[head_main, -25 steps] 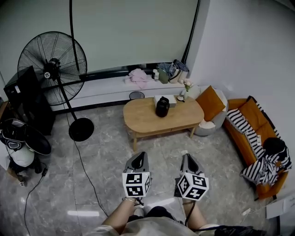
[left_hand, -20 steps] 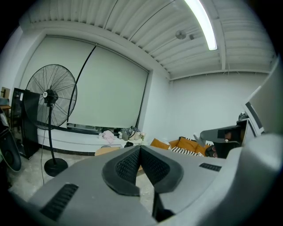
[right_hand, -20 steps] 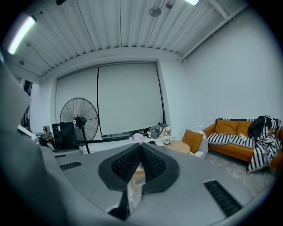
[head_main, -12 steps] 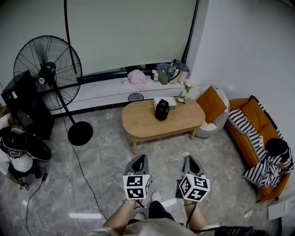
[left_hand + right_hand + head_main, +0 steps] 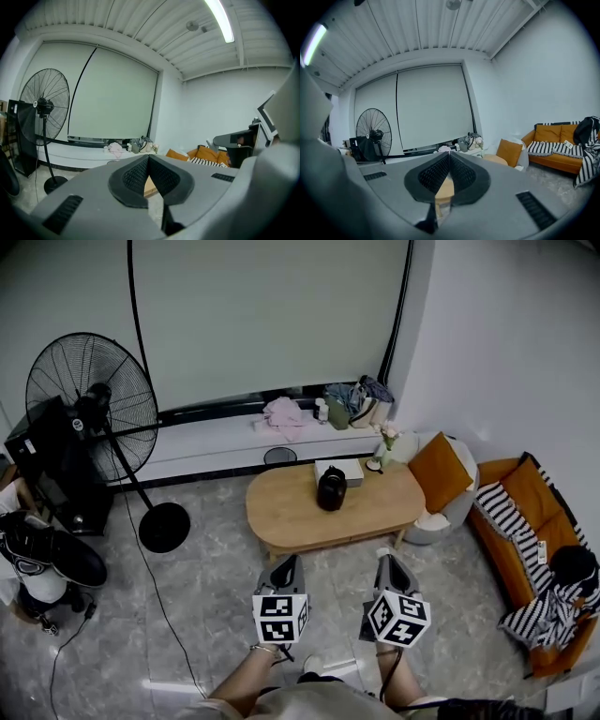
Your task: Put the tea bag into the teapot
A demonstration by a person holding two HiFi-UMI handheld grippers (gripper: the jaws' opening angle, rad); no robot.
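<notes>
Moved closer to the desk [image 5: 291, 510], left gripper [image 5: 290, 562] and right gripper [image 5: 385, 560] now nearer its front edge

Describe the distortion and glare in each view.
Head view: walls bow outward, light is even, with a glare streak on the floor. Left gripper view: heavy fisheye, black corners, ceiling tube light blown out. Right gripper view: same fisheye, tube light glaring at the edge.

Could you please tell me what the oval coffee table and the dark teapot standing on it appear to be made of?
Coffee table: probably wood or wood veneer with a matte finish, judging by the even warm tan surface with no glare.
Teapot: black all over, possibly cast iron or dark ceramic. It is too small here to tell which, or how glossy it is.
</notes>
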